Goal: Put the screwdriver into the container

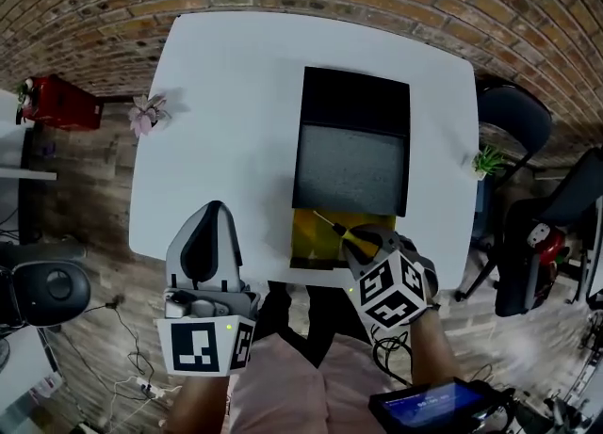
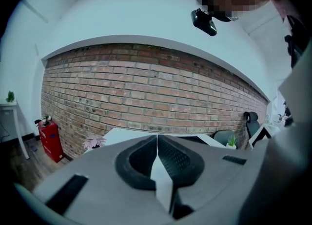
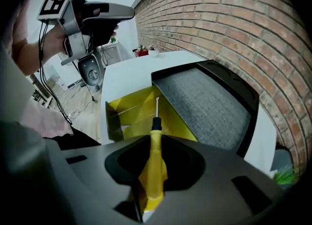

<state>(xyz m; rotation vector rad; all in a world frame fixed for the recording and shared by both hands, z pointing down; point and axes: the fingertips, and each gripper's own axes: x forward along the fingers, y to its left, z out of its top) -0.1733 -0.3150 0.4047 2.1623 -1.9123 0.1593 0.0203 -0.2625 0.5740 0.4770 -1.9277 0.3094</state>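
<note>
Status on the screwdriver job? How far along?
Done: the screwdriver is picked up and clamped in the right gripper. In hand: its tip points down over the open yellow container at the near edge of the table, and does not look to be inside yet. Left to do: lower it in and release. The left gripper is shut and empty, off to the side.

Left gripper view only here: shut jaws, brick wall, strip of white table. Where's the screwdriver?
Observer: In the right gripper, its jaws closed on the handle of the yellow screwdriver.
Operator: Tip pointing where?
Observer: Down over the open yellow container at the near edge of the table.
Operator: Anything else on the table?
Observer: A black tray, grey inside, directly behind the container.
</note>
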